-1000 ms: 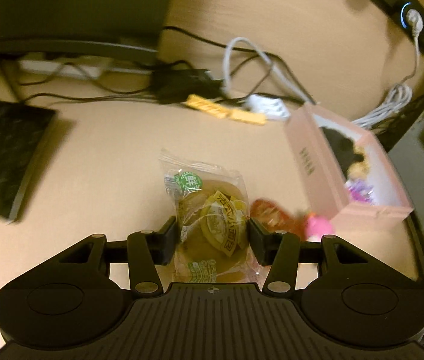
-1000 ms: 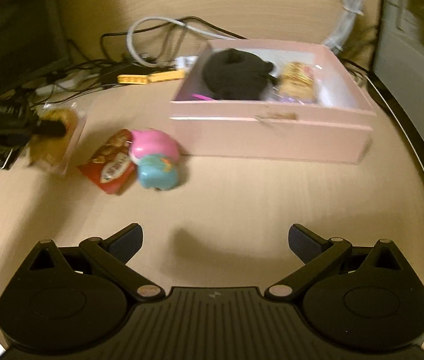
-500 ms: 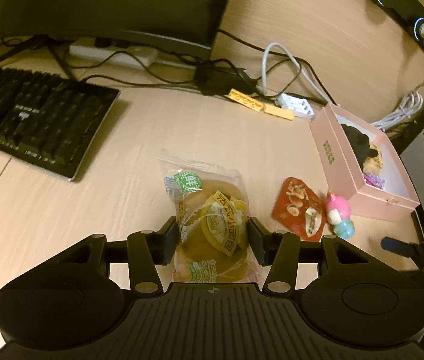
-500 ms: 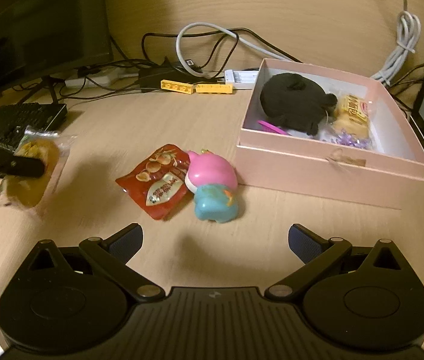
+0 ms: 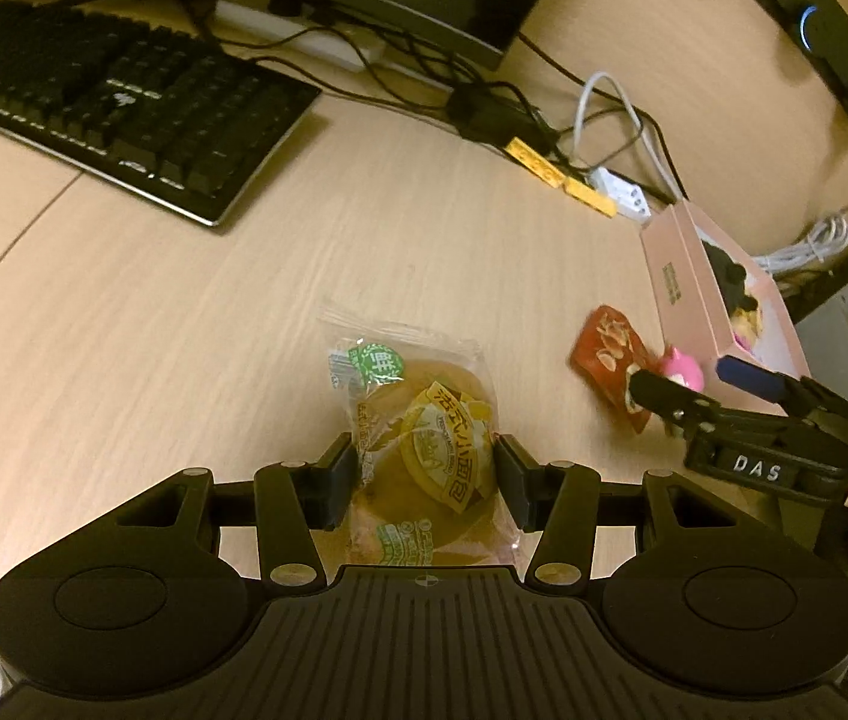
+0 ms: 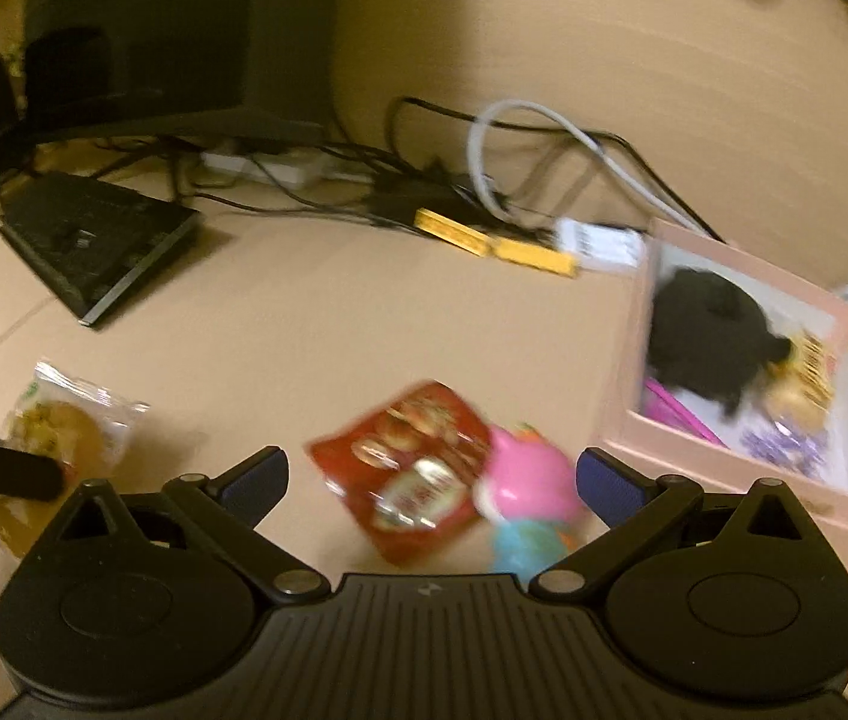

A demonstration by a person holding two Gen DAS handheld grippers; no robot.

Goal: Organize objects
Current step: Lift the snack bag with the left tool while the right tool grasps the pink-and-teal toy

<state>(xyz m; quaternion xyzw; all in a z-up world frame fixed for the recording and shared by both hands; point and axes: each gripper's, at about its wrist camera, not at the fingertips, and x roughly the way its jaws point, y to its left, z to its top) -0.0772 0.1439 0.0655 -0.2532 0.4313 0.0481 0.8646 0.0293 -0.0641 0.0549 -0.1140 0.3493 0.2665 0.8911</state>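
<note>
Your left gripper [image 5: 427,480] still clamps bread packet [image 5: 424,444], carried away from pink box [image 5: 724,306]. Your right gripper [image 6: 431,483], jaws wide, now straddles red snack pouch [image 6: 417,474] and pink toy [image 6: 529,492]; grab next.

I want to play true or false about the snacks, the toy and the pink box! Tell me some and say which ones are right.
1. The left claw is pinching a clear-wrapped small bread packet. True.
2. The right claw is squeezing the red snack pouch. False: its jaws stand wide open, with the pouch and the pink and blue toy figure lying between them, untouched.
3. The pink cardboard box is empty. False: a black fuzzy thing, a yellow packet and other small items lie inside.
4. The red pouch lies on the wooden desk, outside the box. True.
5. A black keyboard sits on the desk. True.
</note>
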